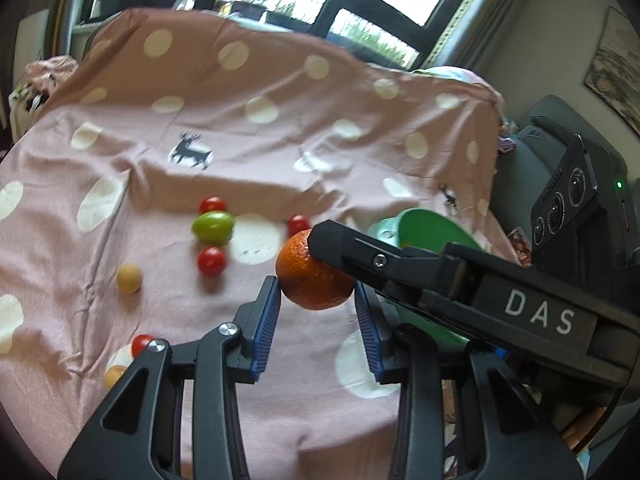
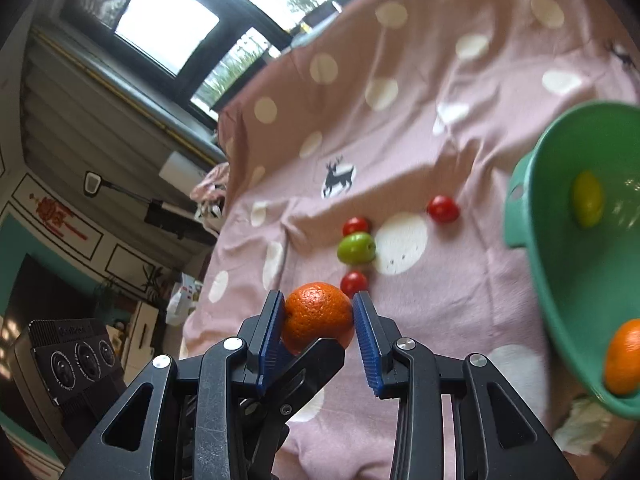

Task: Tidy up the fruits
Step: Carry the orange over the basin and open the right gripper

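Observation:
An orange (image 1: 314, 276) (image 2: 318, 316) hangs above the pink dotted cloth (image 1: 160, 184). My right gripper (image 2: 319, 318) is shut on it, blue pads on both sides; its black finger (image 1: 348, 246) reaches in from the right in the left wrist view. My left gripper (image 1: 318, 300) is open around the same orange, with small gaps at its pads (image 1: 270, 316). A green bowl (image 2: 560, 280) (image 1: 428, 228) at the right holds a green fruit (image 2: 587, 199) and another orange (image 2: 624, 356).
On the cloth lie red cherry tomatoes (image 1: 212, 261) (image 1: 298, 224) (image 1: 213, 204), a green fruit (image 1: 213, 227), two tan round fruits (image 1: 129, 278) (image 1: 115, 375) and a tomato (image 1: 142, 344) near the front left. A window lies beyond the table.

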Motion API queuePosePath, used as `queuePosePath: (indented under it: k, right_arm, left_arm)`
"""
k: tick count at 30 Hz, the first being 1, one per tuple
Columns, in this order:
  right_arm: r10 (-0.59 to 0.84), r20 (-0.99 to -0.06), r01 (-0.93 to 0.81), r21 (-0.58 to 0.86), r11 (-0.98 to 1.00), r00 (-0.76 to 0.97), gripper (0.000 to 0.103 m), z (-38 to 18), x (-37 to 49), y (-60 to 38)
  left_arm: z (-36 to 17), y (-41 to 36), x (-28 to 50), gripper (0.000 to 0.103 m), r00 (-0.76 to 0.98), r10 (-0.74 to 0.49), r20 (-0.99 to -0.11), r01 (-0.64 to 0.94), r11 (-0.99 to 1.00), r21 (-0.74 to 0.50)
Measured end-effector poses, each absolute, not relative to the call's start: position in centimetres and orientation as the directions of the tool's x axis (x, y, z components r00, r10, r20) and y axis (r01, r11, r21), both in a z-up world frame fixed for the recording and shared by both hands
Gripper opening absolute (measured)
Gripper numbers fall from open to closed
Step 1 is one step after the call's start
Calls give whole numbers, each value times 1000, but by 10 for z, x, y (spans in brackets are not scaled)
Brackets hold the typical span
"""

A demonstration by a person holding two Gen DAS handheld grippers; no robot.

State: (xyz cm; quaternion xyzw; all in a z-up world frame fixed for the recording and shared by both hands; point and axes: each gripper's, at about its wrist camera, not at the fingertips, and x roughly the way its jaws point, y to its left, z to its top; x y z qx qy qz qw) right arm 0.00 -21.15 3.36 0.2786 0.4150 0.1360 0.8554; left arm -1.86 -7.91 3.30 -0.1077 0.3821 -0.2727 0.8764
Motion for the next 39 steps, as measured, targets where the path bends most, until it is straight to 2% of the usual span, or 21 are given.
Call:
queuePosePath:
  k: [7,15,25,39]
  right_arm:
    - [381,-582,15,560,828,719,38,66,-25,-247]
    - [281,-556,116,573,811,783,38,74,-46,-301]
    - [178,-608,295,594,748,773,38,56,-58,-358]
    - [99,-709,438,533,724,699,38,38,-61,-378]
  left_arm:
    - [56,-119,-29,38,550,-631,-547,518,772,-369]
    - [58,-178,-34,37,482,-680,-552,618,711,-336]
    - [36,-234,-28,37,347,-708,-615,677,643,-359]
    - [13,-256,-18,37,207,-720,-662,661,602,-448]
